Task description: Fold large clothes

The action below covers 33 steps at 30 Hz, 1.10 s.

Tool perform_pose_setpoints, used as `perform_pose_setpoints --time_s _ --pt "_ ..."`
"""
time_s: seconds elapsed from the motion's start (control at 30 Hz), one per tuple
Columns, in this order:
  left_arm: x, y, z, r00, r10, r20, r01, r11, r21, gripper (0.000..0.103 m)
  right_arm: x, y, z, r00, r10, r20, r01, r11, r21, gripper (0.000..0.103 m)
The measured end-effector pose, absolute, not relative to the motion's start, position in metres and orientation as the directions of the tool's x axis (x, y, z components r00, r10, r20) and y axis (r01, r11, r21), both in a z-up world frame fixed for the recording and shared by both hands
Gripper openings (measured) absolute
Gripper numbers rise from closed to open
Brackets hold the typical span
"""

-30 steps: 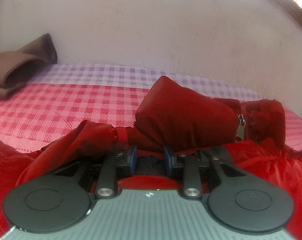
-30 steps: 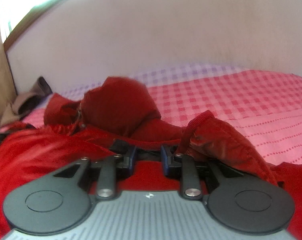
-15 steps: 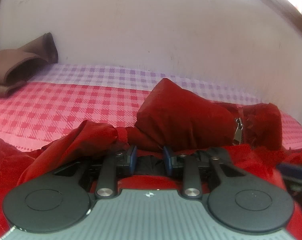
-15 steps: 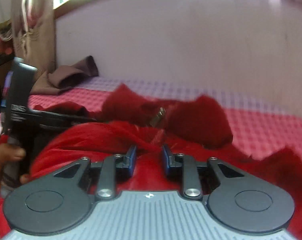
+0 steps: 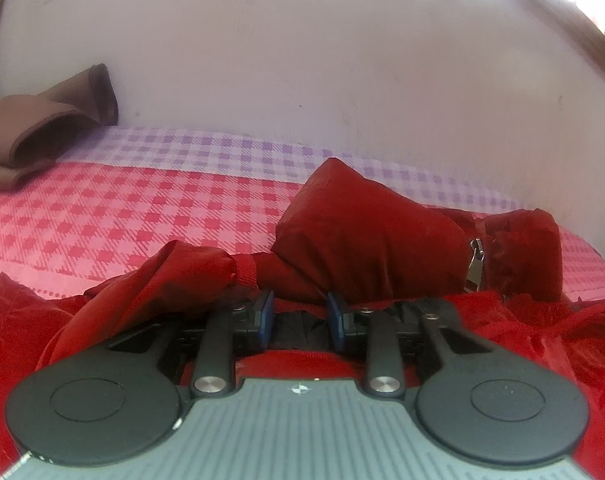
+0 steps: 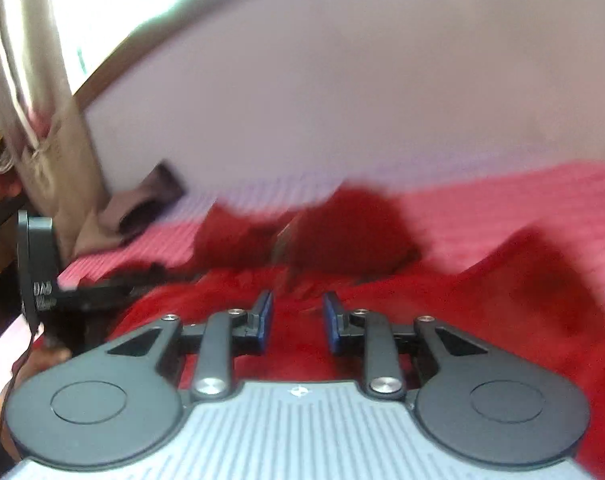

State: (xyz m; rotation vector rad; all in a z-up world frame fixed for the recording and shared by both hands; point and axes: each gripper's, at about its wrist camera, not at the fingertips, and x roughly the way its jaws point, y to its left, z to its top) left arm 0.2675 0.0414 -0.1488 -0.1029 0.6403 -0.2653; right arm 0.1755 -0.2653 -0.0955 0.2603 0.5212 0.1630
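Note:
A large red jacket [image 5: 366,240] lies bunched on the checked bed sheet [image 5: 142,208], its metal zipper pull [image 5: 475,264] showing at the right. My left gripper [image 5: 299,316] is shut on a dark fold of the jacket at its near edge, and a sleeve cuff lies just left of the pads. In the blurred right wrist view, my right gripper [image 6: 297,316] is shut on the jacket [image 6: 502,300], whose red cloth fills the gap between the blue pads. The left gripper's body [image 6: 38,264] and the hand [image 6: 42,356] that holds it show at that view's left edge.
A folded brown cloth [image 5: 42,128] sits at the far left of the bed against the pale wall [image 5: 302,60]. A beige curtain [image 6: 42,120] hangs at the left of the right wrist view beside a bright window. Pink sheet lies bare left of the jacket.
The right gripper has risen and swung with the red cloth, so its view now takes in the curtain and the left gripper. The left gripper has stayed put.

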Motion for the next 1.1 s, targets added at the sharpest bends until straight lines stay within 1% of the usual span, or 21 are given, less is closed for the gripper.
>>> perform_pose_setpoints --time_s 0.03,0.1,0.17,0.2,0.33,0.47,0.63,0.77,0.8,0.83,0.87,0.9,0.93,0.97,1.0,1.03,1.07,1.1 --pt "0.268 0.042 -0.149 0.769 -0.277 -0.576 0.213 0.961 -0.178 0.034 0.175 -0.276 -0.095 0.854 0.171 -0.491 -0.048 0.967 0.252 0.027" --pt "0.267 0.042 -0.149 0.770 -0.279 -0.574 0.213 0.960 -0.181 0.034 0.176 -0.301 -0.104 0.837 0.126 -0.532 0.020 0.965 0.261 0.027" --pt "0.267 0.043 -0.149 0.770 -0.283 -0.571 0.215 0.959 -0.186 0.034 0.176 -0.319 -0.117 0.820 0.148 -0.553 0.042 0.948 0.316 0.025" --pt "0.267 0.043 -0.149 0.770 -0.285 -0.571 0.215 0.958 -0.188 0.034 0.175 -0.321 -0.124 0.816 0.146 -0.559 0.050 0.946 0.319 0.025" --pt "0.268 0.044 -0.150 0.769 -0.287 -0.570 0.212 0.957 -0.196 0.034 0.174 -0.315 -0.146 0.835 0.139 -0.533 0.050 0.945 0.324 0.024" --pt "0.269 0.043 -0.150 0.768 -0.282 -0.575 0.208 0.959 -0.192 0.034 0.181 -0.308 -0.152 0.831 0.113 -0.544 0.059 0.955 0.289 0.024" --pt "0.267 0.041 -0.150 0.773 -0.272 -0.573 0.208 0.962 -0.175 0.034 0.177 -0.319 -0.155 0.837 0.164 -0.522 0.053 0.926 0.375 0.024" --pt "0.264 0.035 -0.146 0.781 -0.231 -0.580 0.206 0.972 -0.111 0.038 0.170 -0.320 -0.143 0.836 0.166 -0.524 0.058 0.921 0.384 0.027" --pt "0.261 0.034 -0.143 0.784 -0.224 -0.578 0.205 0.974 -0.099 0.042 0.162 -0.321 -0.134 0.843 0.163 -0.513 0.068 0.913 0.402 0.030" --pt "0.258 0.035 -0.140 0.788 -0.220 -0.576 0.205 0.975 -0.091 0.046 0.148 -0.323 -0.124 0.864 0.177 -0.471 0.056 0.897 0.438 0.039" --pt "0.254 0.037 -0.136 0.793 -0.210 -0.571 0.197 0.977 -0.086 0.050 0.136 -0.324 -0.115 0.884 0.193 -0.427 0.031 0.885 0.464 0.057" --pt "0.251 0.040 -0.133 0.800 -0.203 -0.565 0.187 0.978 -0.086 0.057 0.121 -0.325 -0.106 0.902 0.205 -0.380 0.001 0.880 0.476 0.069" --pt "0.246 0.043 -0.129 0.805 -0.204 -0.557 0.185 0.979 -0.091 0.062 0.105 -0.323 -0.098 0.916 0.203 -0.346 -0.022 0.886 0.464 0.090" --pt "0.241 0.044 -0.125 0.808 -0.209 -0.551 0.189 0.978 -0.094 0.065 0.091 -0.321 -0.092 0.926 0.191 -0.326 -0.029 0.896 0.443 0.096" --pt "0.236 0.046 -0.120 0.811 -0.211 -0.546 0.192 0.977 -0.092 0.071 0.076 -0.320 -0.088 0.933 0.180 -0.311 -0.034 0.906 0.421 0.096" --pt "0.231 0.046 -0.115 0.817 -0.202 -0.539 0.188 0.979 -0.082 0.079 0.063 -0.319 -0.086 0.935 0.176 -0.308 -0.038 0.913 0.406 0.096" --pt "0.224 0.046 -0.110 0.829 -0.182 -0.529 0.177 0.982 -0.061 0.086 0.053 -0.318 -0.085 0.934 0.174 -0.312 -0.037 0.916 0.399 0.096" --pt "0.218 0.046 -0.105 0.840 -0.161 -0.518 0.164 0.986 -0.040 0.098 0.042 -0.318 -0.086 0.934 0.169 -0.313 -0.034 0.917 0.396 0.096"
